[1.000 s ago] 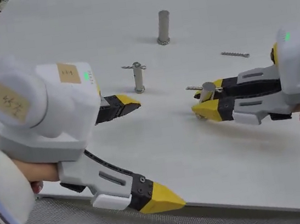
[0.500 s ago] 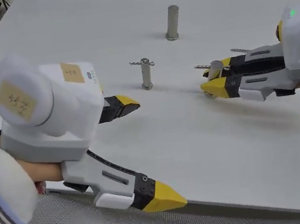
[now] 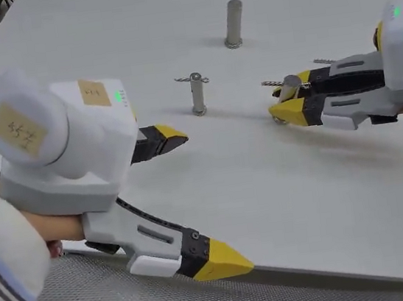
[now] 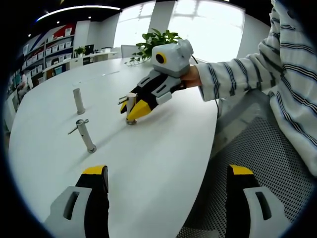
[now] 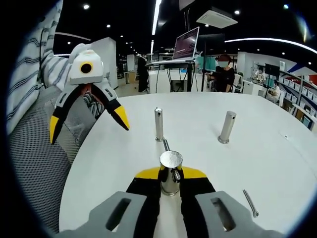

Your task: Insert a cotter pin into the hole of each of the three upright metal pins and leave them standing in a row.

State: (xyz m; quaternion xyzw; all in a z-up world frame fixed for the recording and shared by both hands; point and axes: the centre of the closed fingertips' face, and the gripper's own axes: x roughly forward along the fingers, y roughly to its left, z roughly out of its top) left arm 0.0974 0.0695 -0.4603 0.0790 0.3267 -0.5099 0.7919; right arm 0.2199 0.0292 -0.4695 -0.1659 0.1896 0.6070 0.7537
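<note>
Right gripper (image 5: pixel 171 175) clamps metal pin (image 5: pixel 171 161); left gripper (image 4: pixel 167 171) fingers (image 4: pixel 95 179) spread apart

The white counter (image 4: pixel 163 148) has a rounded edge, with grey perforated mesh (image 4: pixel 257 148) beside it. Beyond it are a potted plant (image 4: pixel 156 39), bright windows (image 4: pixel 198 15) and open shelves (image 4: pixel 47 57) along the wall. In the right gripper view the ceiling (image 5: pixel 124 15) is dark, with spotlights and a light strip (image 5: pixel 157 11). A laptop (image 5: pixel 186 43) sits on a raised stand, and a person (image 5: pixel 225 74) sits further back.
</note>
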